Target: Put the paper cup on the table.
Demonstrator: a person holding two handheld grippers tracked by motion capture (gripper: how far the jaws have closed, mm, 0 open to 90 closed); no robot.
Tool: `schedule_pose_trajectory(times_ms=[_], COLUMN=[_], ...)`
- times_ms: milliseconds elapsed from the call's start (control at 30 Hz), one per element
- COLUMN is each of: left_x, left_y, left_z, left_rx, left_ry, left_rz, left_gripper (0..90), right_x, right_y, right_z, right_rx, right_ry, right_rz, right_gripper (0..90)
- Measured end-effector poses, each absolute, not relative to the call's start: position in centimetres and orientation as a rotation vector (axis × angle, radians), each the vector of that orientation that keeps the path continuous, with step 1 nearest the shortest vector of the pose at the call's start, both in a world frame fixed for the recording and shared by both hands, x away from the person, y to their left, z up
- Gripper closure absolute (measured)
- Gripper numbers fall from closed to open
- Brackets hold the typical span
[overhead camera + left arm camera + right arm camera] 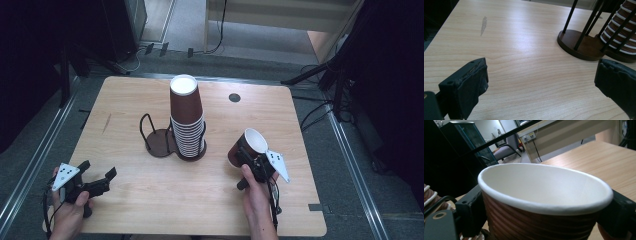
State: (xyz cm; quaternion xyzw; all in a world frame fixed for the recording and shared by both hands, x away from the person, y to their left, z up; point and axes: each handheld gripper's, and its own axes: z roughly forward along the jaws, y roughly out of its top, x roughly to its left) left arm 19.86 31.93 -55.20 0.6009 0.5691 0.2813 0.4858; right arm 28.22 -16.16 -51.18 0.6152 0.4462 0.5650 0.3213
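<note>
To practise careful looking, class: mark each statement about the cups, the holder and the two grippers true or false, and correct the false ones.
1. The right gripper is shut on a brown paper cup. True.
2. The left gripper holds a cup. False: its jaws are open over bare table.
3. The stack of cups stands mouth down in the wire holder. True.
4. Both bays of the holder are full. False: the left bay is empty.
5. The held cup is filled. False: its white inside is empty.
</note>
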Motion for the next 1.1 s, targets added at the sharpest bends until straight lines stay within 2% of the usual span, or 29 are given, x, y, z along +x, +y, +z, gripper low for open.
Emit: schedule_pose_trajectory(times_ms=[533, 1100], left_x=[19.8, 19.7], left_y=[32.0, 31.8], left_z=[-55.2, -55.2], left_rx=[1.463, 1.471], left_ry=[1.391, 1.391], left_rz=[0.679, 0.69], left_gripper=[0.0, 0.0], right_x=[30.6, 33.0], right_y=[-15.6, -16.9], right_z=[-51.0, -51.6], right_rx=[1.378, 1.366], right_ry=[1.218, 1.186], right_rz=[1.393, 1.349], right_gripper=[11.0, 10.4])
